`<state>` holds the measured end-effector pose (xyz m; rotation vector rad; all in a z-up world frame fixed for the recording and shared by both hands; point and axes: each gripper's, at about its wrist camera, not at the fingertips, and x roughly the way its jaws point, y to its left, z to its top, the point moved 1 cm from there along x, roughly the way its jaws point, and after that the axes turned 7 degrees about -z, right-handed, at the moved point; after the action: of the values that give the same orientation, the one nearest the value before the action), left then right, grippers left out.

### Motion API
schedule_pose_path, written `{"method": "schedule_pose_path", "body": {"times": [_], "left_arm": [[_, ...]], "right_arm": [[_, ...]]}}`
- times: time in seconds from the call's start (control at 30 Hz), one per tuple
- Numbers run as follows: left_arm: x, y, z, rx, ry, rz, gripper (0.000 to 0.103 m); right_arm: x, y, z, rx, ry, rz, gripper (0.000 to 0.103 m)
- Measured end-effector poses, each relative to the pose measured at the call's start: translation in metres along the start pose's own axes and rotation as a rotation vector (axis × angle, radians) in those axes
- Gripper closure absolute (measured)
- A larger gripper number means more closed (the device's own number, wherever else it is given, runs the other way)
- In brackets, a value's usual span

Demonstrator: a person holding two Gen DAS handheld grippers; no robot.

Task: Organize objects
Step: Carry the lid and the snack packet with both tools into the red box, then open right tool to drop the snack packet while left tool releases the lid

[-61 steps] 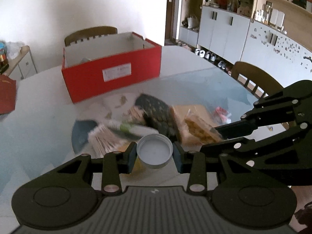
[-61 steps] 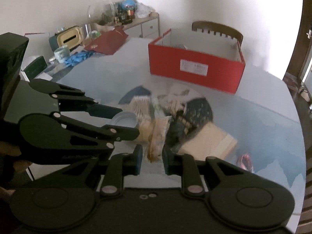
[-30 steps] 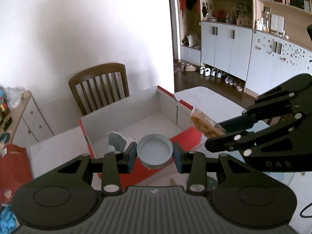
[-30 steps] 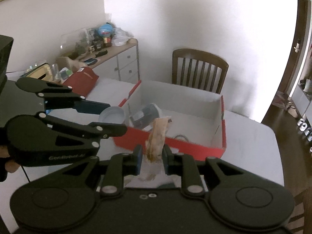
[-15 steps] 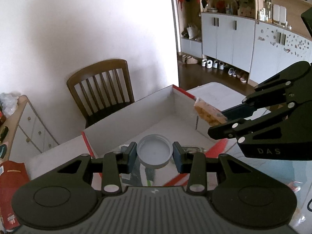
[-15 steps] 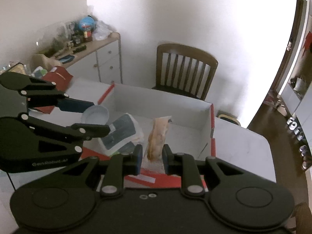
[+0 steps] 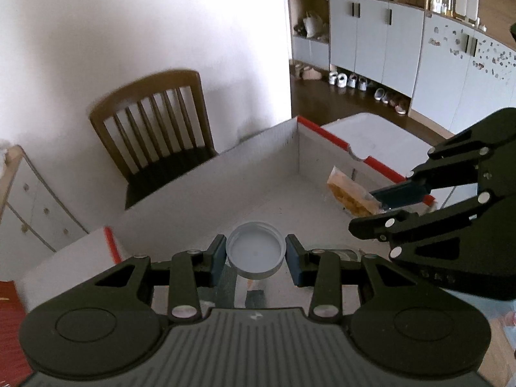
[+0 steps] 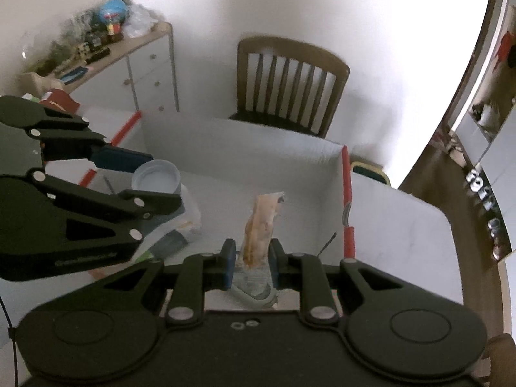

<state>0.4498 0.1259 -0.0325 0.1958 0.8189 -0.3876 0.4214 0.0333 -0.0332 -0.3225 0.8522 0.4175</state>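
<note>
Clamping lid (image 7: 255,253) in left tongs (image 7: 255,254), over box (image 7: 200,174).

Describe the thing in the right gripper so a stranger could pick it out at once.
Find the big red box with white inner walls on the table, in front of the wooden chair. Over its inside, the right gripper pinches a narrow clear snack packet with golden-brown contents, standing on end. The left gripper beside it holds a round pale lid instead.
</note>
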Motion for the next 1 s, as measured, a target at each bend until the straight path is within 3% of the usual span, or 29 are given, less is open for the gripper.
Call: {"method": "schedule_pose_path", "body": {"times": [0.23, 0.47, 0.73, 1.0], "left_arm": [[0.042, 0.018, 0.002, -0.061, 0.066, -0.051, 0.065], [0.073, 0.022, -0.001, -0.059, 0.163, -0.056, 0.065], [0.097, 0.021, -0.009, -0.045, 0.267, -0.063, 0.065], [0.104, 0.020, -0.011, -0.053, 0.314, -0.074, 0.065]], "right_arm": [[0.037, -0.002, -0.003, 0.007, 0.088, 0.001, 0.082], [0.060, 0.002, -0.007, 0.002, 0.152, 0.007, 0.082], [0.073, 0.004, -0.013, 0.009, 0.203, 0.017, 0.082], [0.076, 0.005, -0.020, 0.010, 0.233, 0.021, 0.076]]}}
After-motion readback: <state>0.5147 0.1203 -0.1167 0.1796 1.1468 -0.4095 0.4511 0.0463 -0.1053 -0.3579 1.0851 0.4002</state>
